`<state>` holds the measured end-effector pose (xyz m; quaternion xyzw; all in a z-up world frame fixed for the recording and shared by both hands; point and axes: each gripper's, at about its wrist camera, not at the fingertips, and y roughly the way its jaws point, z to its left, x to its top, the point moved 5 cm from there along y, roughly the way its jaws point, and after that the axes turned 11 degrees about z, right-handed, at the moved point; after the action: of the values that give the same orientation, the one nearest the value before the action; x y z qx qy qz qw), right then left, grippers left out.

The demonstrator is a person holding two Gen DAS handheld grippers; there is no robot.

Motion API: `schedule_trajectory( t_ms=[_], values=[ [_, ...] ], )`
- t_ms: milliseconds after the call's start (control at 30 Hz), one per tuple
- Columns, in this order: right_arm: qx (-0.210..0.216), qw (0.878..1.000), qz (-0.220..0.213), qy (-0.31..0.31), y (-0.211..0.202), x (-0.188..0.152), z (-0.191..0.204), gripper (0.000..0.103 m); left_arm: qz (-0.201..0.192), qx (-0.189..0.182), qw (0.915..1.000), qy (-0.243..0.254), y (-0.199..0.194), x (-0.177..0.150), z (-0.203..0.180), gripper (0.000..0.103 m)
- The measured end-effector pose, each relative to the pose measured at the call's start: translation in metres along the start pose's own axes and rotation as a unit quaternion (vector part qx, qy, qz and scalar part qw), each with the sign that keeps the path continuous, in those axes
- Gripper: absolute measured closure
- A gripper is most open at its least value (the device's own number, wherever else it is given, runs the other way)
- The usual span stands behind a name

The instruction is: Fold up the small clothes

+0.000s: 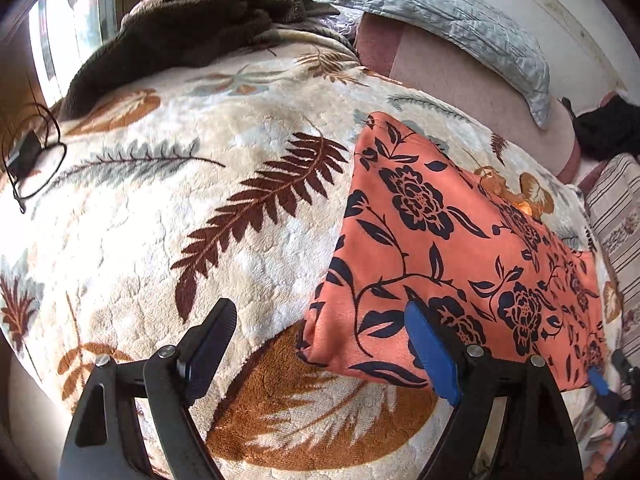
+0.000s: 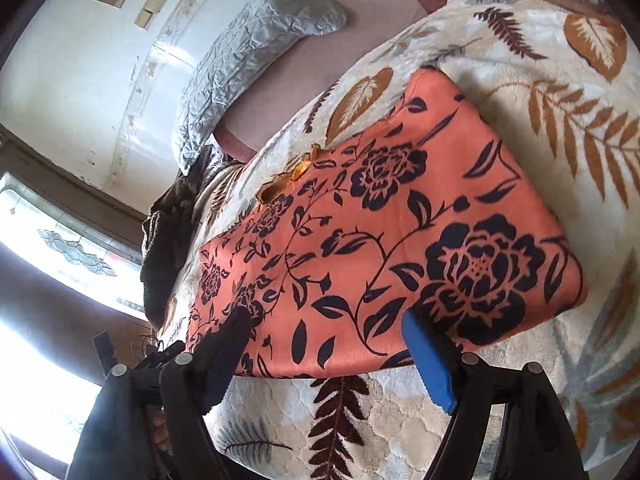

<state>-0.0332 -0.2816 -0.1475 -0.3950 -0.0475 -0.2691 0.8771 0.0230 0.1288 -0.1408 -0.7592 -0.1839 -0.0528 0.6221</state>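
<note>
An orange garment with a black flower print (image 1: 452,248) lies folded flat on a cream leaf-patterned blanket (image 1: 168,216). It also shows in the right wrist view (image 2: 384,236). My left gripper (image 1: 324,328) is open over the garment's near left corner, holding nothing. My right gripper (image 2: 324,332) is open at the garment's near edge, holding nothing. A bit of orange trim (image 2: 296,174) sticks out at the garment's far edge. The right gripper's blue pad (image 1: 598,382) shows at the left wrist view's right edge.
A brown fleece cloth (image 1: 192,24) is heaped at the blanket's far left. A grey quilted pillow (image 1: 452,20) leans at the back on a pink sheet (image 1: 448,76). A black cable (image 1: 28,160) lies at the left. A striped cloth (image 1: 616,224) lies at the right.
</note>
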Motion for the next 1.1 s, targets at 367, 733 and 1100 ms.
schedule_trajectory(
  t_ms=[367,733,1100],
  values=[
    [0.019,1.000,0.009,0.021,0.013,0.002,-0.012,0.023,0.067,-0.036,0.9971,0.009,0.021,0.005,-0.006,0.093],
    [0.030,0.999,0.004,0.030,0.008,0.004,-0.017,0.023,0.052,-0.057,0.9968,0.020,0.013,-0.002,0.000,0.078],
    [0.024,0.999,0.001,0.025,0.005,0.004,-0.018,0.023,0.045,-0.060,0.9972,-0.005,0.001,-0.009,0.001,0.098]
  ],
)
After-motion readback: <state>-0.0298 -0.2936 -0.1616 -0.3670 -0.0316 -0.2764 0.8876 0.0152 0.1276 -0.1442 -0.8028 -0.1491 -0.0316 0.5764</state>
